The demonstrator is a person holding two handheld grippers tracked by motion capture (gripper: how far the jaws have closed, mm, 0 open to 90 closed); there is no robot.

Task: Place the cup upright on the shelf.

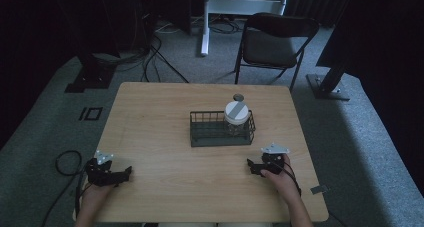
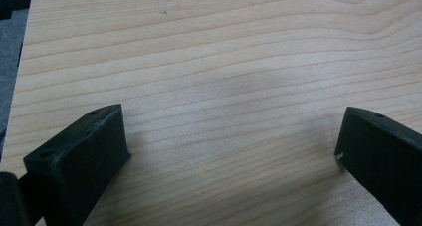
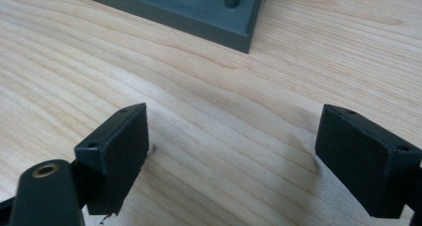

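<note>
**Open worktop on three sides, one basket in the middle**

The worktop [image 1: 150,127] lies bare across its whole left half, along the near edge and along the far edge, so a pass there meets nothing. The only block is the dark wire basket [image 1: 221,129], set slightly right of centre, with a white-lidded jar [image 1: 236,116] standing taller than its rim at the right end. A small dark round object [image 1: 238,97] sits on the wood just behind the basket. The left hand-held gripper [image 1: 125,174] has bare wood ahead between spread jaws. The right hand-held gripper [image 1: 252,166], jaws also apart, faces the basket's near corner [image 3: 239,37] with a strip of bare wood between.
</note>
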